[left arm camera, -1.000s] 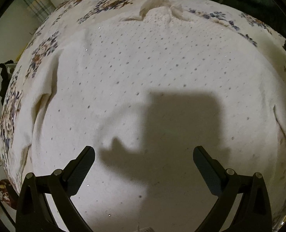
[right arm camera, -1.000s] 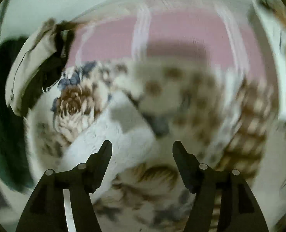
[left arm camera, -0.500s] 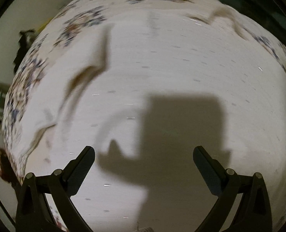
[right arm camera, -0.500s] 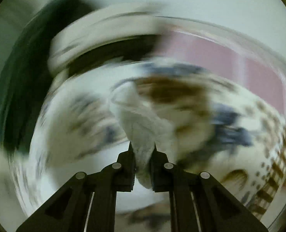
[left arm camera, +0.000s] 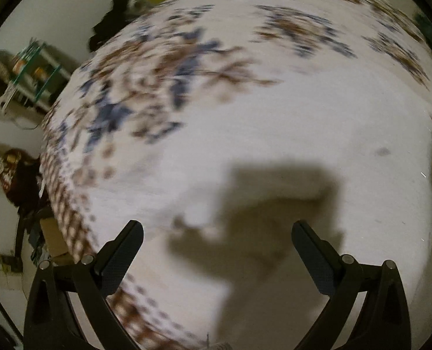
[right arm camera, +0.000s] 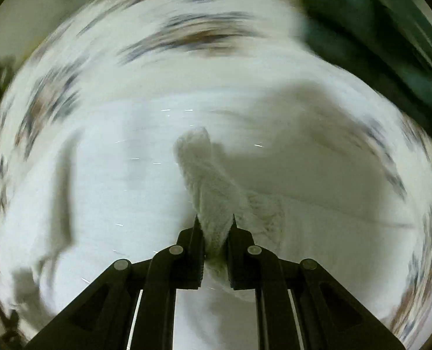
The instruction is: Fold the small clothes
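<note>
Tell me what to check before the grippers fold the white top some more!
1. Right gripper has hold of the top: ok, a bunch of white cloth is pinched between its fingers.
2. Left gripper is free to help: ok, it is wide open with nothing in it.
3. Left gripper is over the top: cannot tell, the white cloth below it is too blurry to make out.
4. Top lies flat: not ok, cloth rises in a ridge from the right fingers.
5. Bedsheet is not caught in the grip: cannot tell, the right view is blurred.
6. Green cloth is out of the way: ok, it sits off at the far edge.
</note>
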`<state>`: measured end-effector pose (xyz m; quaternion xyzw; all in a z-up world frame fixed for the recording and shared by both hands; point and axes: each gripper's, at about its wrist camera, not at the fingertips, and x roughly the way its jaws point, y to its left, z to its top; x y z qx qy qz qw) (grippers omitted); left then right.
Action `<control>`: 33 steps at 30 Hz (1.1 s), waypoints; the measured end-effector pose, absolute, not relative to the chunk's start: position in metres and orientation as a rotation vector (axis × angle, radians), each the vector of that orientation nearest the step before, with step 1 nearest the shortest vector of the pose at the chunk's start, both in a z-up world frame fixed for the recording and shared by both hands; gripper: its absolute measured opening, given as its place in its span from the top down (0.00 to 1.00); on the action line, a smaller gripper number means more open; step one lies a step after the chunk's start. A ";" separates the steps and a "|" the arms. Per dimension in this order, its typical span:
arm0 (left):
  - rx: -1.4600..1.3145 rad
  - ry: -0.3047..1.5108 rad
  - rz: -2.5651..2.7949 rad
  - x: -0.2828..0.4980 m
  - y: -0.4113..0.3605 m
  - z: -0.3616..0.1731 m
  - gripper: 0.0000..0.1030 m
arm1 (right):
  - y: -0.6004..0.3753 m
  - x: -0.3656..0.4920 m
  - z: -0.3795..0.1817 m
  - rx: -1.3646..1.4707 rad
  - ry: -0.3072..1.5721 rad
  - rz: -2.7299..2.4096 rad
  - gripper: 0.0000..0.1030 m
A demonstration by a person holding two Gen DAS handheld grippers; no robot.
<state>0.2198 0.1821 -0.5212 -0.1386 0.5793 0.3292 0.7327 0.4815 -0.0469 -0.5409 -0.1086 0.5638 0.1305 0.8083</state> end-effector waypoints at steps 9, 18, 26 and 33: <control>-0.414 1.248 0.786 0.177 0.281 -0.527 0.00 | 0.076 0.437 -0.563 -0.331 1.313 0.349 0.69; -0.862 1.167 0.737 0.098 0.354 -0.537 0.00 | -0.059 0.394 -0.517 0.113 1.439 0.268 0.34; -1.017 1.190 0.582 0.106 0.353 -0.586 0.95 | -0.111 0.379 -0.560 0.140 1.553 0.132 0.34; -0.916 1.003 0.630 0.116 0.410 -0.521 0.94 | -0.112 0.358 -0.560 0.149 1.559 0.137 0.34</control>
